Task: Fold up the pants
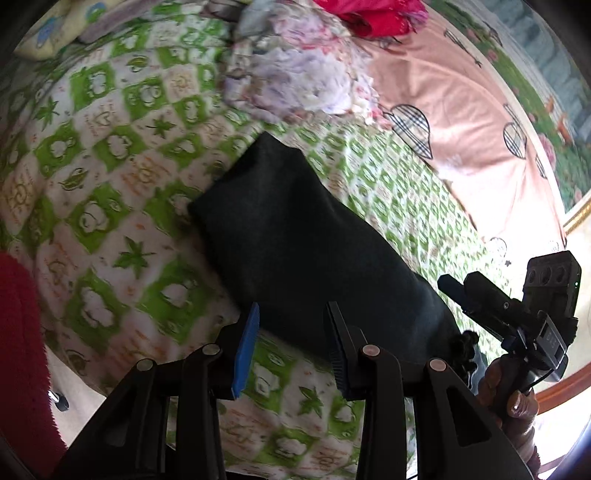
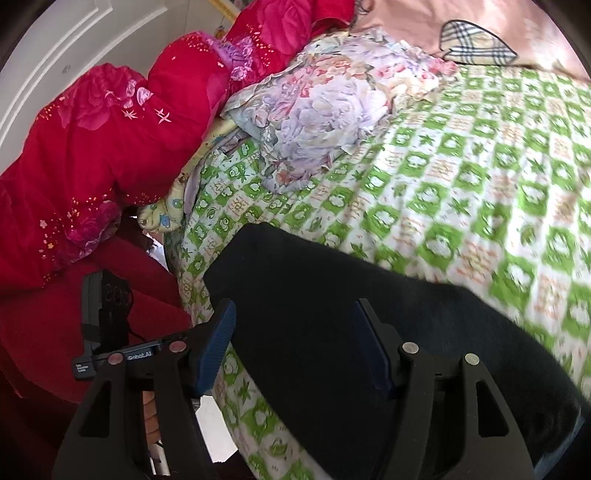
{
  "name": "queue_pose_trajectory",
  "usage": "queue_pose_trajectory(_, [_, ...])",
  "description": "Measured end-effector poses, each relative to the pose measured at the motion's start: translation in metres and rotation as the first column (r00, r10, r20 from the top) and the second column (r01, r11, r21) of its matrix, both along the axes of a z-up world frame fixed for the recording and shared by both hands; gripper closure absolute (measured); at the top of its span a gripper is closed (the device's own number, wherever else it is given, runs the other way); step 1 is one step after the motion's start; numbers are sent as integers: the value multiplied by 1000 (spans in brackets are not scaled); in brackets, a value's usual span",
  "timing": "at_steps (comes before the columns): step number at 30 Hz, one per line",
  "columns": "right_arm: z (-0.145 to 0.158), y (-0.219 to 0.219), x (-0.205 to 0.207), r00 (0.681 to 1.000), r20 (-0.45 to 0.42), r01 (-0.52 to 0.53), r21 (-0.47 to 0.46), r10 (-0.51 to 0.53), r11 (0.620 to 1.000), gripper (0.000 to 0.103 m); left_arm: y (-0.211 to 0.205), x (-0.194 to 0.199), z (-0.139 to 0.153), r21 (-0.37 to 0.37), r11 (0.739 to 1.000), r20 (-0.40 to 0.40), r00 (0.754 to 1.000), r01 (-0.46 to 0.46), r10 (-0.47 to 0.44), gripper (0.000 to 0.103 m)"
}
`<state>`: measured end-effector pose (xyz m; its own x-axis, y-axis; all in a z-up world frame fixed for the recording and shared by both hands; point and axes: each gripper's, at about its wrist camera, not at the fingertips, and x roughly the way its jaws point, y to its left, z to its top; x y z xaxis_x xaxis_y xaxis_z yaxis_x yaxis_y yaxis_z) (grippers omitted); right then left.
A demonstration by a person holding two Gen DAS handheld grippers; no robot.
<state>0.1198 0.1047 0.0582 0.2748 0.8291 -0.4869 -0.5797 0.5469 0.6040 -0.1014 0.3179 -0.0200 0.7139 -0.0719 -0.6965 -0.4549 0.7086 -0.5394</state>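
Both grippers, left (image 1: 291, 354) and right (image 2: 295, 347), jaws wide over dark pants (image 1: 295, 236) on bedsheet (image 1: 110, 177)

**A bed under patterned covers, in daylight**

A bed fills both views, spread with a green-and-white checked sheet (image 1: 122, 177) printed with leaves and cloud shapes. Toward its far end lies a crumpled floral quilt (image 2: 317, 110) in pale lilac and pink, and beside that a peach cover (image 1: 461, 122) with plaid heart patches. A bright red quilt (image 2: 110, 147) with pink flower print is bunched along the bed's edge against a white panelled wall (image 2: 48, 62). A yellow cartoon-print pillow (image 1: 51, 33) sits at one corner. Past the peach cover, a floral-printed cloth (image 1: 532, 99) runs along the bed's far side. Pale floor (image 1: 576, 354) shows beyond the bed, near a wooden rim. The light is soft and even.
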Motion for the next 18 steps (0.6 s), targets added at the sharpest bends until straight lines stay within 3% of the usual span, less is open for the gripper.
queue_pose_trajectory(3, [5,14,12,1000,10,-25,-20,25,999,37,9,-2,-1,6,1000,-12,1000,-29,29,60])
queue_pose_trajectory(11, [6,69,44,988,43,-141,-115,147,983,37,29,9,-12,-2,998,-49,997,-56,56,57])
queue_pose_trajectory(18, [-4,123,67,959,41,-268,-204,282,942,37,45,19,-27,-74,996,-39,998,-43,41,57])
